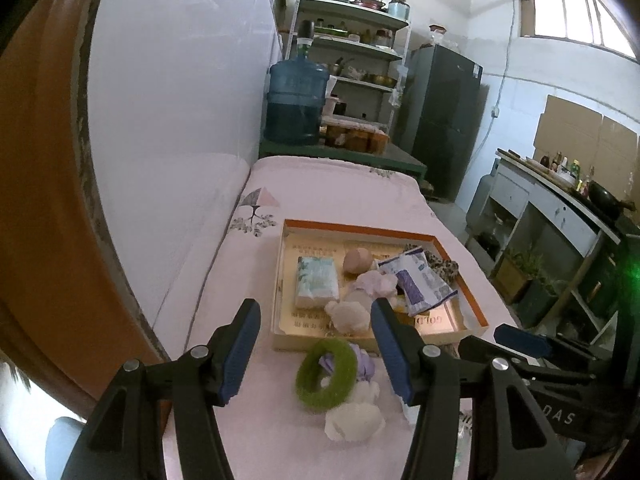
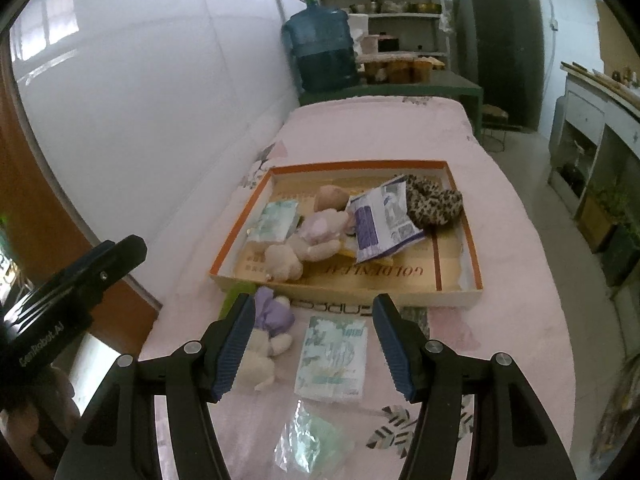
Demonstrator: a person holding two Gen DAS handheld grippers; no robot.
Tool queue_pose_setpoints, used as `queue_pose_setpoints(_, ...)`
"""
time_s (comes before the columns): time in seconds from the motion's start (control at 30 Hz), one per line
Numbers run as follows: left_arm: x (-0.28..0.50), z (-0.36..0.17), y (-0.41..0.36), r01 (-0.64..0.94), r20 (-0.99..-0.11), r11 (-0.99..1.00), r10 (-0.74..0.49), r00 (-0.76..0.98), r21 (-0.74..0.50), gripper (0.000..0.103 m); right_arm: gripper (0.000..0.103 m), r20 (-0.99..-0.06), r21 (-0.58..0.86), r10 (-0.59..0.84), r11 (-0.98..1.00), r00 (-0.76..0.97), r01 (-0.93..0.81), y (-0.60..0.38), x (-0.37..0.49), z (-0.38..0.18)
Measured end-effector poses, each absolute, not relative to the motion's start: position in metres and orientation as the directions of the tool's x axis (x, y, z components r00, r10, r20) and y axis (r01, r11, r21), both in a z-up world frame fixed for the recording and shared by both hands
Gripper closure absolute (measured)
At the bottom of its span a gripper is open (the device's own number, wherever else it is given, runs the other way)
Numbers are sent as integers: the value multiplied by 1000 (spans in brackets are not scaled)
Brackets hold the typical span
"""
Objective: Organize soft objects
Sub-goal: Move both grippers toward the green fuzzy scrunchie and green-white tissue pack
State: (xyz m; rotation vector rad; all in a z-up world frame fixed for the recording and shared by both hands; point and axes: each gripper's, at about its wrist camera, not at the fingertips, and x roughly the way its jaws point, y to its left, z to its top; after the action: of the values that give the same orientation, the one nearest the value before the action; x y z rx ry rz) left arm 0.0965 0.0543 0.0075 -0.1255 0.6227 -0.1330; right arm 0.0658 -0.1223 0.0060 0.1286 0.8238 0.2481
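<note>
My left gripper (image 1: 315, 312) is open and empty above a green fuzzy ring (image 1: 326, 376), which lies on a purple-and-white plush toy (image 1: 354, 412) on the pink cloth. Behind them stands an orange-rimmed box (image 1: 360, 231) holding a tissue pack (image 1: 316, 282), plush toys (image 1: 374, 282), a blue-white packet (image 1: 420, 280) and a leopard scrunchie (image 1: 444, 266). My right gripper (image 2: 314, 308) is open and empty above a second tissue pack (image 2: 332, 356). The plush toy (image 2: 268, 332) lies by its left finger, and the box (image 2: 348, 294) is just ahead.
A clear plastic bag (image 2: 312, 440) lies on the cloth near the front edge. The left gripper (image 2: 116, 256) shows at the left of the right wrist view. A white wall panel (image 1: 172, 120) runs along the table's left side. A water jug (image 1: 296, 100) and shelves stand behind.
</note>
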Motion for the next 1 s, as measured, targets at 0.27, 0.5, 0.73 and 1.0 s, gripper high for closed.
queue_pose_setpoints(0.27,84,-8,56,84,-593,985,-159,789,-154,46,28,-727,201,254,967,638,-156,-123,53,-8)
queue_pose_setpoints(0.5,77,-21,62,74,-596,982,-163,786,-172,46,28,-741,210,243,969,625,-127,-137,43,-19)
queue_pose_setpoints(0.73,72,-38,65,78,-608,981,-173,775,-179,46,28,-768,243,259,964,586,-107,-141,43,-40)
queue_pose_setpoints(1.0,68,-55,66,95,-618,977,-193,762,-188,46,28,-794,253,277,960,541,-121,-127,48,-63)
